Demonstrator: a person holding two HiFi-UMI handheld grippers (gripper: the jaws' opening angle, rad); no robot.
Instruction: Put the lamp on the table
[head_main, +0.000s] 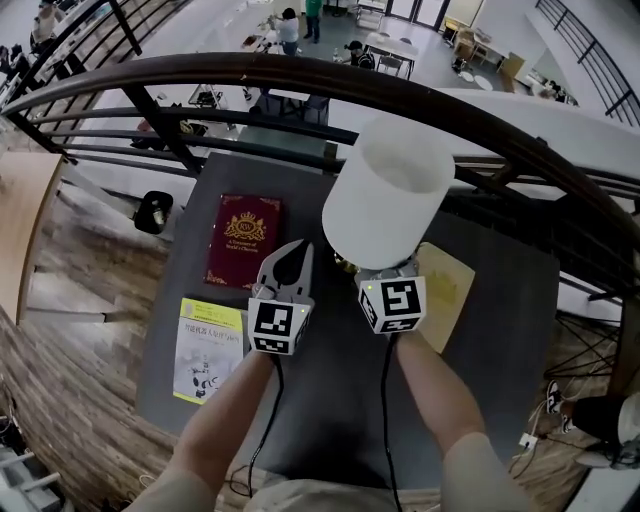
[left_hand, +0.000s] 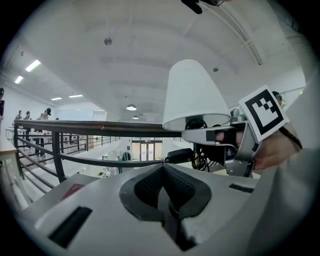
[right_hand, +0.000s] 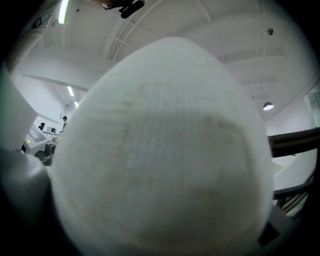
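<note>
Lamp (head_main: 388, 195) shade of matt white cloth, glossy red book cover (head_main: 243, 240), dark matt tabletop (head_main: 330, 400)

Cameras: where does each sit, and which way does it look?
Head view: on the person's head, looking steeply down at the table, lamp, forearms and left tongs.
Left gripper view: rides the left tongs, looking over their closed tips towards the railing and the right tongs holding the lamp.
Right gripper view: rides the right tongs; the lamp's shade fills it.
Shared: every view shows the lamp.
</note>
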